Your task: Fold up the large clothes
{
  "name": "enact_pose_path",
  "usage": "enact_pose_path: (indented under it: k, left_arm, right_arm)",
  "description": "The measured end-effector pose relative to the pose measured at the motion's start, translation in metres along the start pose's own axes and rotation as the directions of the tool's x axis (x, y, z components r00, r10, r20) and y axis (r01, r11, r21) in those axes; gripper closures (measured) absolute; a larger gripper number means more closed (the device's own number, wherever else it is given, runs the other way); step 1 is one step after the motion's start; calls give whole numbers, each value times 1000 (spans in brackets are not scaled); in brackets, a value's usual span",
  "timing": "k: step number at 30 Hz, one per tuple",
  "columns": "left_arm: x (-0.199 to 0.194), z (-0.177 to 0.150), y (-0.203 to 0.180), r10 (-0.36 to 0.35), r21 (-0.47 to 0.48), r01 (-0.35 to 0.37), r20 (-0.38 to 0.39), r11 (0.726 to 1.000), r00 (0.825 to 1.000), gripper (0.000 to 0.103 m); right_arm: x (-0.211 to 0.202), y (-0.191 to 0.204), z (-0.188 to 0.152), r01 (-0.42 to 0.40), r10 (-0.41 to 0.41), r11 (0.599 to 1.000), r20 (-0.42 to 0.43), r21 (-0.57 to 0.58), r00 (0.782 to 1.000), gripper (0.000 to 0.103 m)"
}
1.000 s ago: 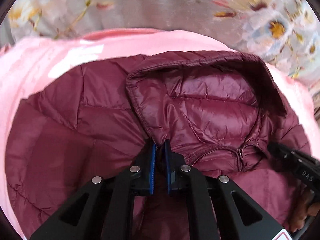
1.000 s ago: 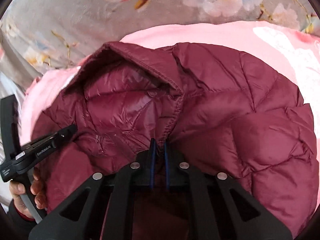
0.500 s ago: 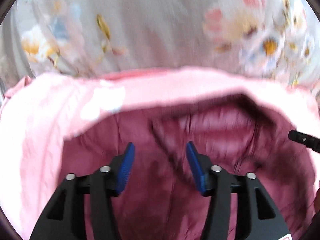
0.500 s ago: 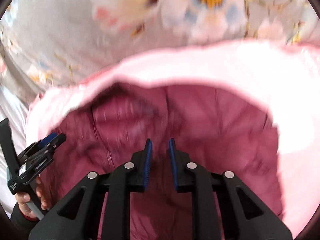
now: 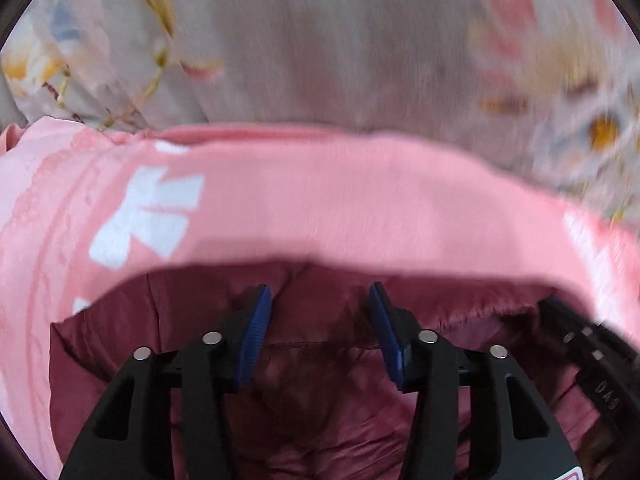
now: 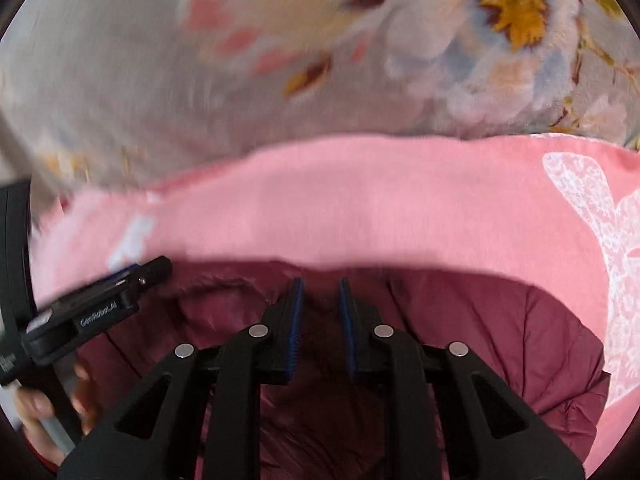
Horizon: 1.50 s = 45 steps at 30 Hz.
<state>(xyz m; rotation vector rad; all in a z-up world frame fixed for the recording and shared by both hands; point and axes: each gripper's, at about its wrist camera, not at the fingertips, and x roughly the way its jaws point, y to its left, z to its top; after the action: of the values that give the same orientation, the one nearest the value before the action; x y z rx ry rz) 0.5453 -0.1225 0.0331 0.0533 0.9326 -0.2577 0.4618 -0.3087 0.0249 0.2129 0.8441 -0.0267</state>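
A maroon quilted puffer jacket [image 5: 132,332] lies on a pink cloth [image 5: 340,200], low in both views; it also shows in the right wrist view [image 6: 500,332]. My left gripper [image 5: 320,304] is open wide above the jacket's far edge and holds nothing. My right gripper [image 6: 321,296] is open a little, its blue pads apart, over the jacket's far edge and empty. Each gripper shows in the other's view: the right one at the left view's right edge [image 5: 588,360], the left one at the right view's left [image 6: 100,304]. Both views are blurred.
The pink cloth [image 6: 400,208] has white printed shapes [image 5: 148,212] and lies on a grey floral bedspread [image 6: 240,60] that fills the far side of both views [image 5: 320,40]. A hand [image 6: 36,412] holds the left gripper's handle.
Both grippers were shut on the jacket's collar edge a second ago. They have let go, opened and pulled back and up; the jacket now sits lower in both views.
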Motion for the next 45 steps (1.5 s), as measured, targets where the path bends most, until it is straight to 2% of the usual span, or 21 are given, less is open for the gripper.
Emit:
enact_pose_path:
  k: [5,14,19,39,45]
  left_arm:
    - [14,-28,1,53,87,-55,26,995,998,52]
    - [17,-35,-3,91,111,-98,65,989,994,49]
    - [19,-38,-8,124,135,-133,71,982,990,49]
    - [21,-38,-5,132,141,-141,70,980,989,46]
    - [25,-38,-9,174,161,-184,72,970,982,42]
  right_arm:
    - [10,-6,-23,31,-31,998,7,-54,1000,88]
    - [15,10,-33,127,-118,983,69,-134,991,88]
    - [15,9,-32,129,-120,982,70,-137,990,88]
    - [15,5,-31,93,-86,990,64,-108,994,88]
    - [21,4,-29,90,-85,991,52,-101,995,88]
